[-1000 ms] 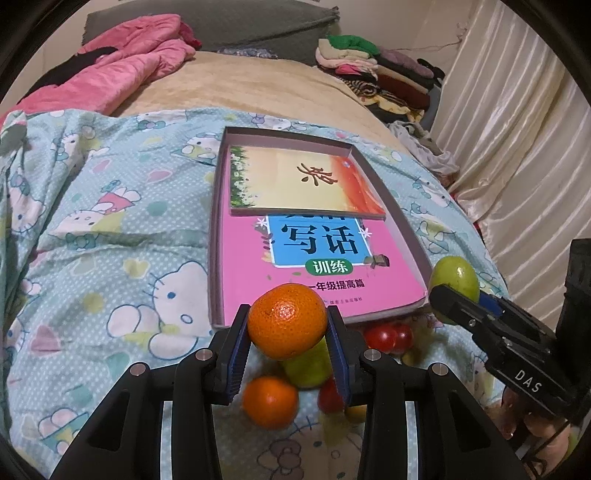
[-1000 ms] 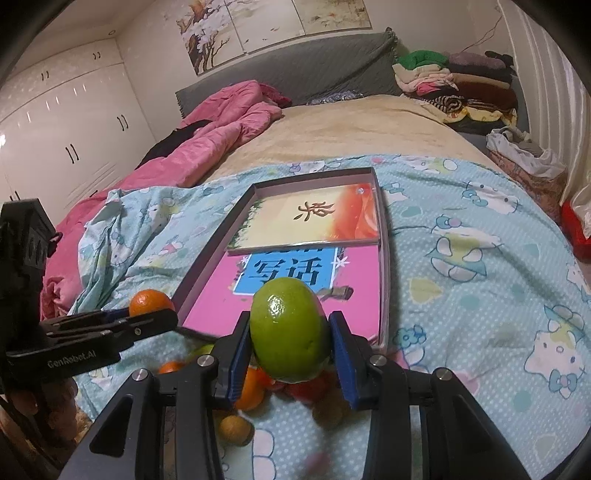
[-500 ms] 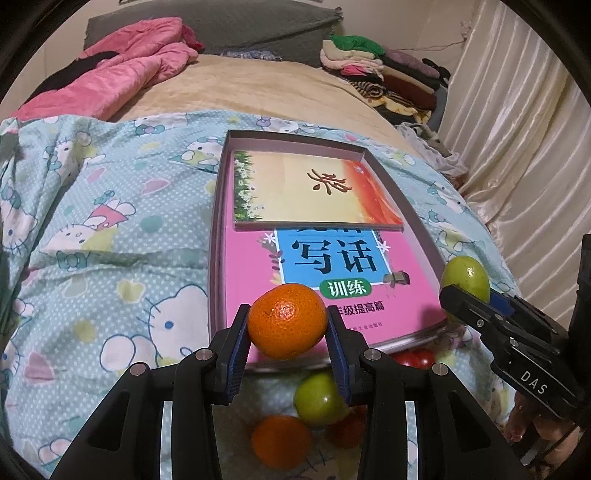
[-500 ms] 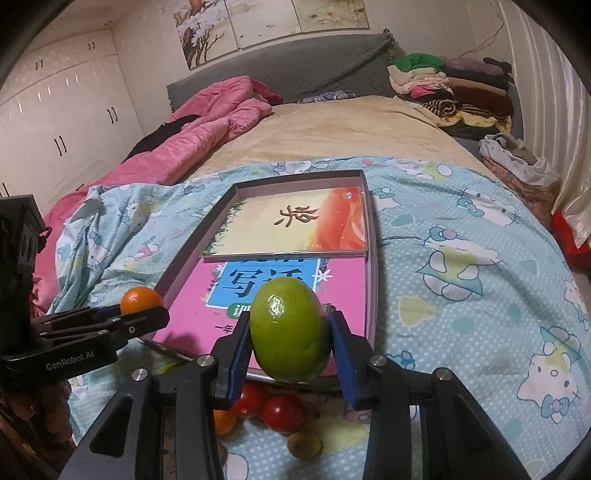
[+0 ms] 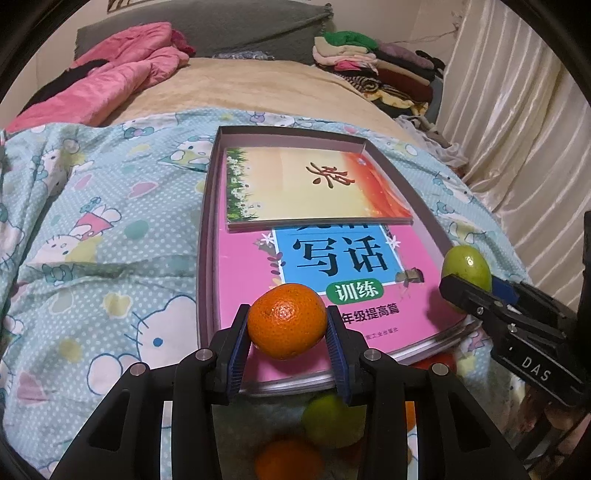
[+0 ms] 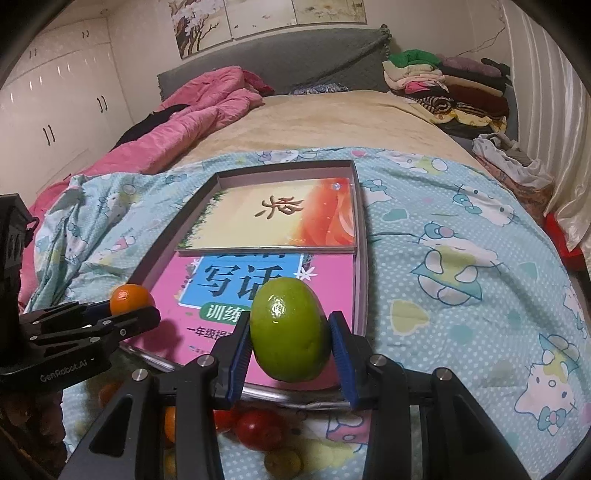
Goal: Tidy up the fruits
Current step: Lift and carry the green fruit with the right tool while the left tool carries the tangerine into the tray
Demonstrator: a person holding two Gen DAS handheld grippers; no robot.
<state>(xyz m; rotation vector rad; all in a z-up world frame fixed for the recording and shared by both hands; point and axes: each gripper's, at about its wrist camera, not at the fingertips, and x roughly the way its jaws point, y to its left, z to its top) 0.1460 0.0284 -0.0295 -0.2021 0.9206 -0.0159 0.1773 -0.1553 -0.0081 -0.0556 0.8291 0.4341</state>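
Bed, patterned quilt (image 5: 92,258) | tray (image 5: 207,258) of books ahead | left gripper (image 5: 288,332) pinching orange (image 5: 286,320) over tray's near edge | right gripper (image 6: 291,339) pinching green fruit (image 6: 290,328), long axis upright, over tray's near right corner | loose fruit pile (image 6: 258,428) below tray's near edge | both equally near.

A bed (image 6: 332,122) fills the room, its grey padded headboard (image 6: 295,62) against a pale wall hung with painted panels (image 6: 266,18). White wardrobe doors (image 6: 55,107) stand at the left; cream curtains (image 5: 517,110) hang at the right — perhaps over a window. Light is dim and warm.
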